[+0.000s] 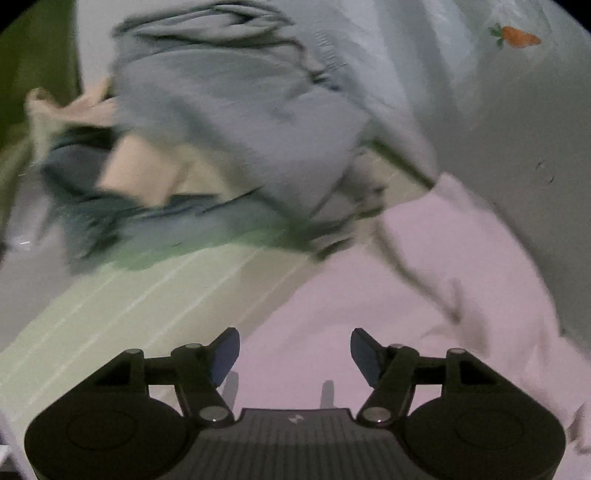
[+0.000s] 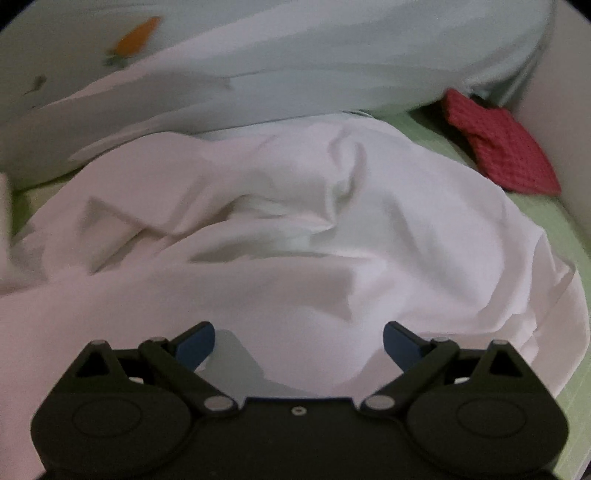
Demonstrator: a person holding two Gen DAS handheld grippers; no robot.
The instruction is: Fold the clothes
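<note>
Presently both the left gripper (image 1: 295,354) and the right gripper (image 2: 299,343) hover with fingers spread wide, holding nothing, over one rumpled pale pink cotton garment (image 2: 295,229) lying unfolded on the green striped sheet (image 1: 110,314). Judgement: the next move needs a hem or corner pinched. Count: one grey sweatshirt (image 1: 229,122), one red waffle cloth (image 2: 498,147).

No readable text, numbers or brand names anywhere in either view. Closest things: a tiny pale logo mark (image 1: 296,420) on the left gripper's body, just a shape, no letters, and an orange carrot print (image 1: 516,36) on the pale bedding (image 1: 498,110), also picture only.
</note>
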